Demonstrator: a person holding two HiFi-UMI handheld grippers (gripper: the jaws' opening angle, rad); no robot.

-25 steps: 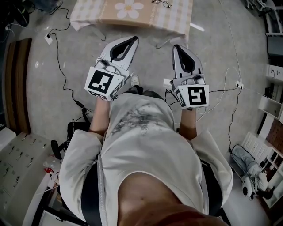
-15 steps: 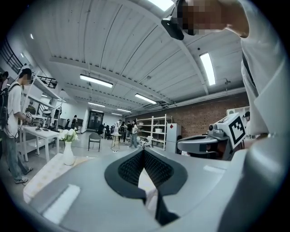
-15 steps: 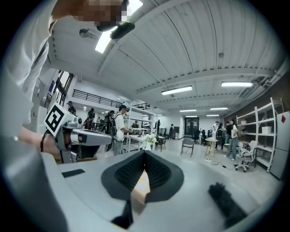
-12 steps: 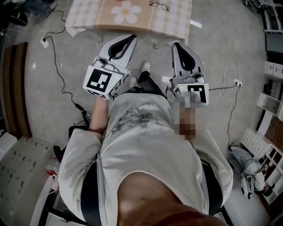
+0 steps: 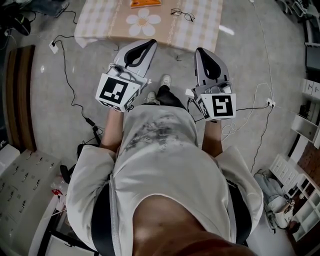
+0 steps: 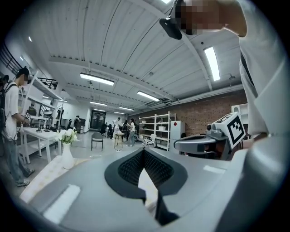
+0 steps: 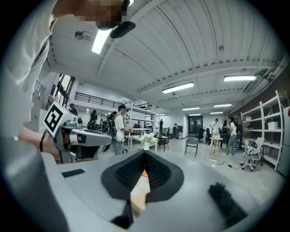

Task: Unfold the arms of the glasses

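The glasses [image 5: 181, 13] lie on a table with a checked cloth [image 5: 200, 27] at the top of the head view; they are too small to tell how their arms stand. An orange object [image 5: 145, 3] lies at the table's far edge. My left gripper [image 5: 149, 44] and right gripper [image 5: 200, 52] are held level side by side over the floor, short of the table's near edge. In the left gripper view the left gripper [image 6: 144, 152] has its jaws met at the tip, with nothing between them. The right gripper [image 7: 144, 154] is likewise shut and holds nothing.
Cables [image 5: 70, 75] and a power strip [image 5: 54, 44] lie on the floor left of the table, and more cable [image 5: 260, 100] on the right. A white vase of flowers [image 6: 67, 152] stands ahead. Shelves [image 5: 310, 125] line the right side. Several people stand farther back in the room.
The table and the glasses have come lower in the head view, nearer to me. Both grippers have moved forward together and stay shut. A foot now shows ahead of my body.
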